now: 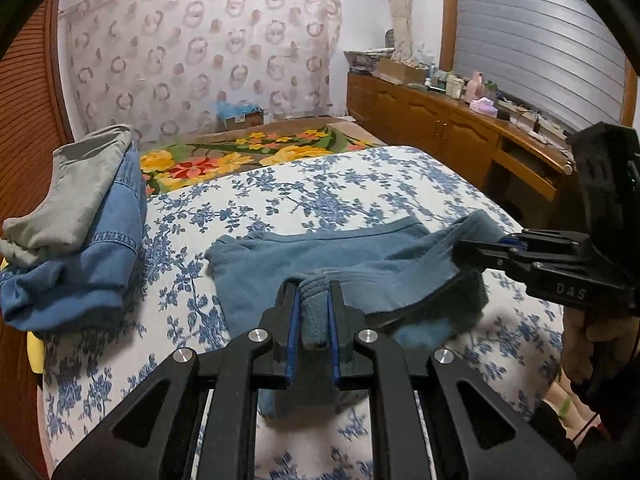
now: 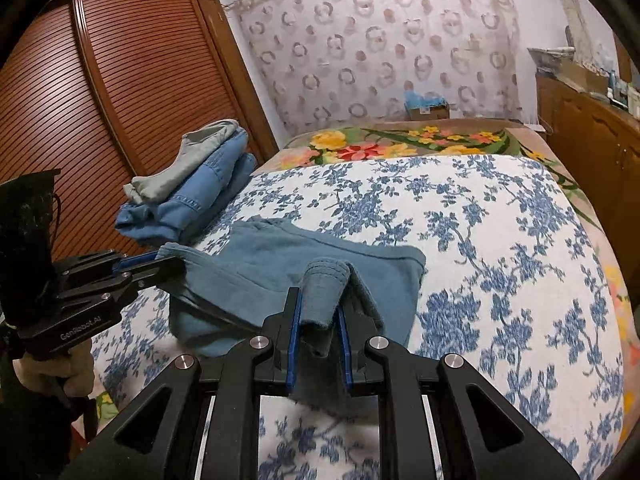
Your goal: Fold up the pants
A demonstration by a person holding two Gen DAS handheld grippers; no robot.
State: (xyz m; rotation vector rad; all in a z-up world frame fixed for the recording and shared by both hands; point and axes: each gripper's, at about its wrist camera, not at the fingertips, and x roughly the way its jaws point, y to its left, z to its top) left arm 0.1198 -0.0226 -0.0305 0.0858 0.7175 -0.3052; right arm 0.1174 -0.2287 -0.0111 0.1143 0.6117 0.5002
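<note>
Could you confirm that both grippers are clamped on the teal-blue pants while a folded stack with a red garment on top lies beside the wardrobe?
Not quite: the top garment of the stack is grey-green, not red, as the right wrist view shows. Both the left gripper and right gripper do clamp the teal-blue pants.

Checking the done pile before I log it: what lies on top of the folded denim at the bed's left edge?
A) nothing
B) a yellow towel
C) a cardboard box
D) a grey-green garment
D: a folded grey-green garment rests on the blue denim, seen in both views.
</note>
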